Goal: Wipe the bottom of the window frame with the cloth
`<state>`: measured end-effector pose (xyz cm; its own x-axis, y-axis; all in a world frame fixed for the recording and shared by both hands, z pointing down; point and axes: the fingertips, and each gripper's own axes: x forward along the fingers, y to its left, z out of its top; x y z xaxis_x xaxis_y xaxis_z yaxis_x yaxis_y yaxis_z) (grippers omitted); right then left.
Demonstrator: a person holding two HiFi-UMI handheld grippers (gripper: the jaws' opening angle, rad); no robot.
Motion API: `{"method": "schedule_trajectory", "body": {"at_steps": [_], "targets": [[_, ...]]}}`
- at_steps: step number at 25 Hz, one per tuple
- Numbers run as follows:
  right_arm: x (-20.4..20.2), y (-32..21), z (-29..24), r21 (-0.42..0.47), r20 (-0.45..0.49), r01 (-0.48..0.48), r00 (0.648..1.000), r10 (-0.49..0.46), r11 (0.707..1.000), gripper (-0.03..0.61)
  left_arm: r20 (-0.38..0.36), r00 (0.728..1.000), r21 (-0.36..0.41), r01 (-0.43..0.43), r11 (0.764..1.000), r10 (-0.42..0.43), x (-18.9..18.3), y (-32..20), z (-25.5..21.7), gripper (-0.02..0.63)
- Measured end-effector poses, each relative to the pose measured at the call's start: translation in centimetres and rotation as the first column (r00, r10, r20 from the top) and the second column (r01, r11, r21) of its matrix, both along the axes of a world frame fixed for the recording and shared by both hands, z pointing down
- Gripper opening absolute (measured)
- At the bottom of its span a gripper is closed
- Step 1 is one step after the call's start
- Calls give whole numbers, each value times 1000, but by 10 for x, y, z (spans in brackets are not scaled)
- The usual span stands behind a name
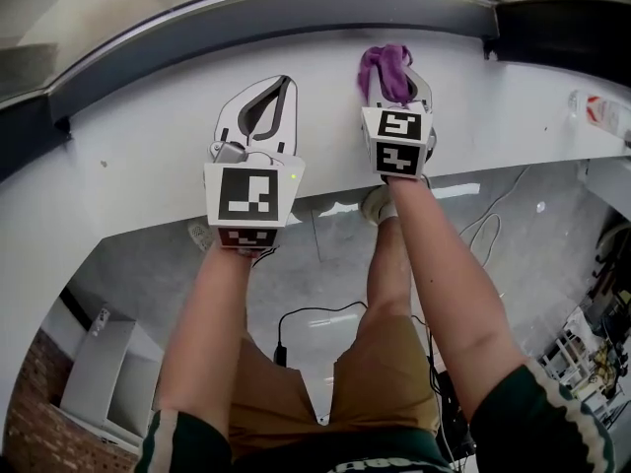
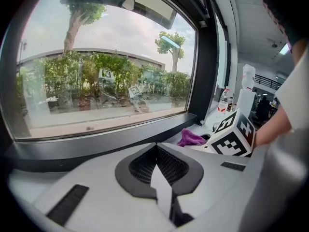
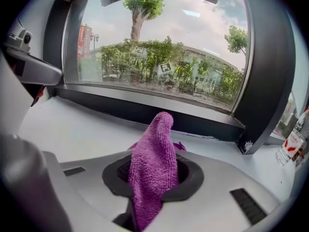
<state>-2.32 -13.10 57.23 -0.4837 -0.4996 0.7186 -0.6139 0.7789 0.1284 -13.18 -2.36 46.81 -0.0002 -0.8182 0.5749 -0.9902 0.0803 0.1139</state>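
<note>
A purple cloth (image 1: 385,67) is clamped in my right gripper (image 1: 395,79), which is shut on it over the white sill (image 1: 138,166), a short way from the dark bottom rail of the window frame (image 1: 296,13). In the right gripper view the cloth (image 3: 153,163) stands up out of the jaws in a peak, with the frame rail (image 3: 145,111) beyond it. My left gripper (image 1: 284,87) rests on the sill just to the left, shut with nothing in it. From the left gripper view the cloth (image 2: 191,138) shows beside the right gripper's marker cube (image 2: 232,133).
A bottle with a red label (image 1: 597,112) lies at the sill's right end, also visible as the bottle (image 3: 291,144) near the frame's dark upright (image 3: 268,95). The sill's near edge drops to a floor with cables (image 1: 315,313).
</note>
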Motion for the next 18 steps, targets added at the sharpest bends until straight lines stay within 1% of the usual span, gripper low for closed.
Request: {"method": "schedule_trajectory", "body": {"at_steps": [3,5,10,15,18], "targets": [[-14,12,0,-4,10,6,1000,-6,1000,81,-2,1000,5,30,1000,-30,-15,14,-1,9],[-26,22,-1,-3,15,27,1000,-27,1000,81,-4,999,5,46,999,-46,-23,24,-1,9],[-52,43,-1,-5,29,53,998,-53,999,81,0,997,-1,74,997,-74,-41,47,0,9],[-81,69,-1,-7,34,111,993,-110,994,81,6,993,0,115,993,-115,-62,68,-1,9],[-95,82,-1,-12,43,126,991,-126,992,81,2,991,10,133,991,-133,-71,78,-2,9]]}}
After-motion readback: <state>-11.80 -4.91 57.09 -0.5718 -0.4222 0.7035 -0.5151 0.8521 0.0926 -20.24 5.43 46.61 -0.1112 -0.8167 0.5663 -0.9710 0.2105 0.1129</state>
